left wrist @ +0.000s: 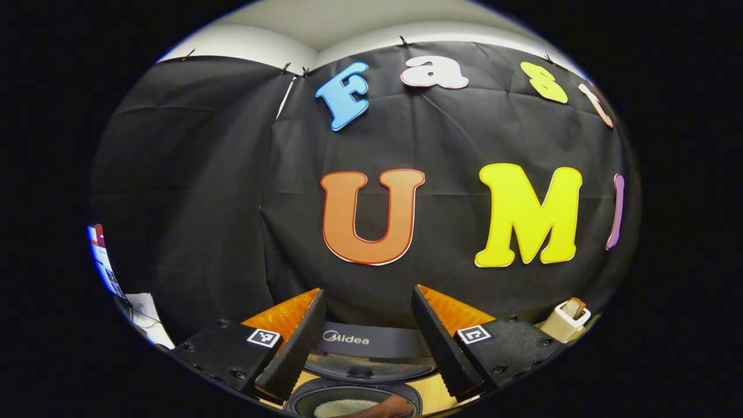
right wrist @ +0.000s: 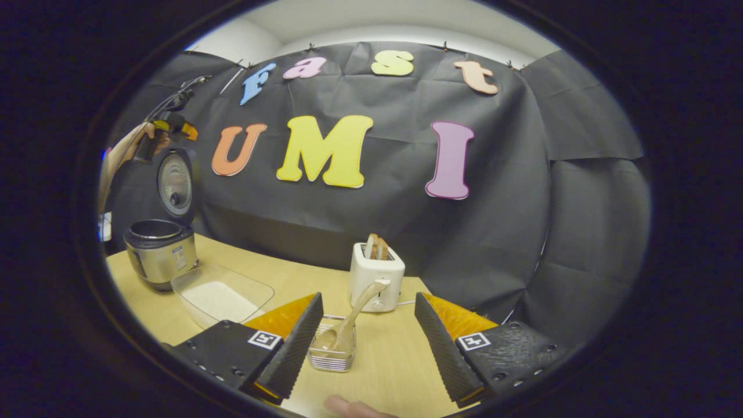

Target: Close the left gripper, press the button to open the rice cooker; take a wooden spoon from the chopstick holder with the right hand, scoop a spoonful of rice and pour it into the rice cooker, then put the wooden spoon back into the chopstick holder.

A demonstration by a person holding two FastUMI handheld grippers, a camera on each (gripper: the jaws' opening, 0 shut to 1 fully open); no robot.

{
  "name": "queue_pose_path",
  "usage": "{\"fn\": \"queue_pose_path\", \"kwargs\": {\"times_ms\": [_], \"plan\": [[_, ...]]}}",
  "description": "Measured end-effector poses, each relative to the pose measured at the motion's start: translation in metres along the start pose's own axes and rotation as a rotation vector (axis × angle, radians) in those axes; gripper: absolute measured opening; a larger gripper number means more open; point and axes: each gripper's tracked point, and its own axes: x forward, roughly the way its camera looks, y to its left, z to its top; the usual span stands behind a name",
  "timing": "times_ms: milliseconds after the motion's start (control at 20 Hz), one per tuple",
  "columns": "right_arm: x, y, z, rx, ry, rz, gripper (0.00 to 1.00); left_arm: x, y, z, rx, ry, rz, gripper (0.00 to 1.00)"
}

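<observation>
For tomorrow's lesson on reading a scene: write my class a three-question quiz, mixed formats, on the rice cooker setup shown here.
1. True or false: the rice cooker lid stands open.
2. Where is the wooden spoon? A) clear holder B) rice tray C) toaster
3. Fill in: the right gripper is ___, holding nothing.

Key: 1 true; 2 A; 3 open.
</observation>
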Motion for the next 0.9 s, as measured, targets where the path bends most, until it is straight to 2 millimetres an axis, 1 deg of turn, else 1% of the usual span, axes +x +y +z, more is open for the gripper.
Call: {"fn": "queue_pose_path", "kwargs": {"times_ms": [50,100,150,200,250,300,350,400,450,500,550,650,700,750,800,850,900], "plan": [[-0.001,-0.001,-0.001,-0.008,0.001,-0.001,0.98,0.008,0.003,-0.004,0.015,0.027,0.006,0.95],[-0.003,-0.001,0.0,-0.012,0.0,-0.001,0.94,0.013,0.004,-0.013,0.025,0.077,0.001,0.94],[-0.006,-0.004,0.001,-0.014,0.001,-0.001,0.97,0.01,0.004,-0.024,0.033,0.129,0.009,0.94],[-0.008,-0.005,-0.001,-0.015,0.007,-0.005,0.97,0.011,0.004,-0.017,0.05,0.091,-0.001,0.96],[-0.01,-0.005,-0.004,-0.015,0.015,-0.006,0.97,0.007,0.003,-0.021,0.06,0.118,-0.004,0.96],[-0.013,-0.002,-0.004,-0.004,0.02,0.006,0.94,0.003,0.004,-0.021,0.062,0.122,-0.008,0.96],[-0.015,0.004,-0.004,0.009,0.025,0.021,0.94,-0.002,0.004,-0.025,0.057,0.139,-0.015,0.97],[-0.018,0.008,-0.004,0.018,0.031,0.034,0.97,-0.009,0.004,-0.028,0.054,0.149,-0.021,0.96],[-0.02,0.011,-0.003,0.019,0.031,0.04,0.94,-0.017,0.004,-0.031,0.056,0.151,-0.028,0.97],[-0.024,0.013,-0.001,0.013,0.028,0.037,0.97,-0.024,0.005,-0.034,0.062,0.15,-0.033,0.96],[-0.027,0.013,0.002,0.005,0.017,0.023,0.94,-0.032,0.006,-0.037,0.063,0.145,-0.036,0.96],[-0.041,0.018,0.007,-0.003,-0.009,0.014,0.94,-0.05,0.007,-0.046,0.063,0.141,-0.04,0.97],[-0.048,0.023,0.008,0.001,-0.019,0.019,0.97,-0.06,0.007,-0.053,0.064,0.144,-0.045,0.96],[-0.055,0.029,0.009,0.009,-0.027,0.027,0.94,-0.074,0.004,-0.062,0.063,0.147,-0.065,0.97],[-0.064,0.034,0.005,0.014,-0.031,0.035,0.97,-0.084,0.005,-0.071,0.063,0.15,-0.075,0.97],[-0.071,0.039,0.003,0.017,-0.04,0.04,0.97,-0.094,0.005,-0.08,0.06,0.151,-0.086,0.96],[-0.078,0.044,0.0,0.019,-0.046,0.04,0.94,-0.106,0.006,-0.093,0.057,0.15,-0.097,0.96]]}}
